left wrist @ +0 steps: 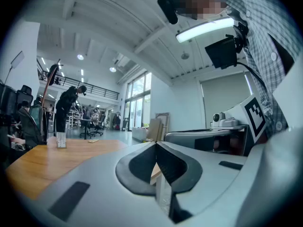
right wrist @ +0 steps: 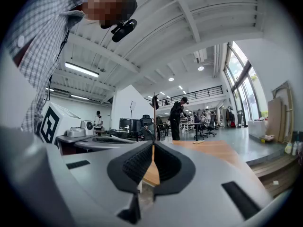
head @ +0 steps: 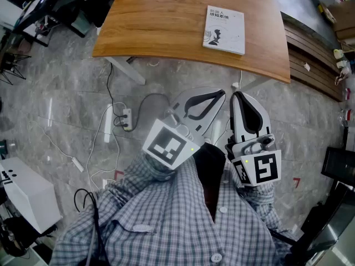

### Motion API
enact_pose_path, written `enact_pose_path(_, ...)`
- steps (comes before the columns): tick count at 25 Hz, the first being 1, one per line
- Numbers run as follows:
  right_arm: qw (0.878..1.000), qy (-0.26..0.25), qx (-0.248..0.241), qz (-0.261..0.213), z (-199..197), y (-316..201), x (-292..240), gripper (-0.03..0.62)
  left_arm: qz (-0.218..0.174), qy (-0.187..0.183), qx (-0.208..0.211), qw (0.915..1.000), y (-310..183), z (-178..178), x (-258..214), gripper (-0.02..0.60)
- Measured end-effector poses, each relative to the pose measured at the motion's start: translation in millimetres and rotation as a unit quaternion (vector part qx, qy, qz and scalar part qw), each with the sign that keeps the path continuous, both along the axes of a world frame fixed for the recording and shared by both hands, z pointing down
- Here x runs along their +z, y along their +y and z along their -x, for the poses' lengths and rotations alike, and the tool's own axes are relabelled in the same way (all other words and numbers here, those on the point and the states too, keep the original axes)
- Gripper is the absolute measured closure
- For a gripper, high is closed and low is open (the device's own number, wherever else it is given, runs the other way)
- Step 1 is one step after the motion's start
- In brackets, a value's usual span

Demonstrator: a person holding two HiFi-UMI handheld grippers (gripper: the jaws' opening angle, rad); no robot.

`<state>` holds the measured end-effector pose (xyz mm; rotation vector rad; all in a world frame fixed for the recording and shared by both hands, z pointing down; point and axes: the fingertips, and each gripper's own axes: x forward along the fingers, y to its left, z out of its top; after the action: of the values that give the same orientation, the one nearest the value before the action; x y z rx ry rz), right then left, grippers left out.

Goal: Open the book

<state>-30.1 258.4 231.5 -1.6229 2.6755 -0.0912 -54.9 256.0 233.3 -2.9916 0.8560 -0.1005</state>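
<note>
A white book (head: 224, 30) lies closed, cover up, on the right part of the wooden table (head: 161, 21) in the head view. Both grippers are held close to the person's chest, well short of the table and apart from the book. My left gripper (head: 222, 95) points level toward the table with its jaws shut and nothing between them. My right gripper (head: 239, 95) sits beside it, jaws shut and empty. The left gripper view shows the shut jaw tips (left wrist: 156, 144) with the tabletop (left wrist: 52, 160) beyond. The right gripper view shows shut tips (right wrist: 153, 145) before the table (right wrist: 215, 149).
Grey tiled floor (head: 72, 104) lies between the person and the table, with a power strip (head: 127, 119) and white cables on it. A white box (head: 25, 193) stands at the left. Wooden steps (head: 313, 60) run along the right. People and chairs stand far behind the table.
</note>
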Motion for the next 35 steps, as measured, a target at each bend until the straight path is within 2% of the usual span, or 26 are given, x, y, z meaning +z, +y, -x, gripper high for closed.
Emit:
enact_pose_path(3,1.000,-0.001,0.005,0.013,-1.6,2.4,3.3,0.566,0.000,-0.001,0.000,1.0000,1.8,-1.5,0.3,0.575)
enact_pose_path(15,1.000,-0.007,0.001,-0.002,-18.6,1.2,1.6,0.566,0.001,-0.001,-0.014,0.9999,-1.7,-10.9,2.5,0.575)
enact_pose_path(24,1.000,-0.017,-0.013,-0.002,-42.1,5.4,0.5,0.566,-0.003,-0.008,-0.034,0.9994,5.3,-28.4,1.0,0.575)
enact_pose_path(35,0.999,-0.027,-0.033,-0.004,-63.5,20.0,-1.0,0.566,-0.010,-0.001,-0.067,0.9977,19.5,-43.2,-5.0,0.575)
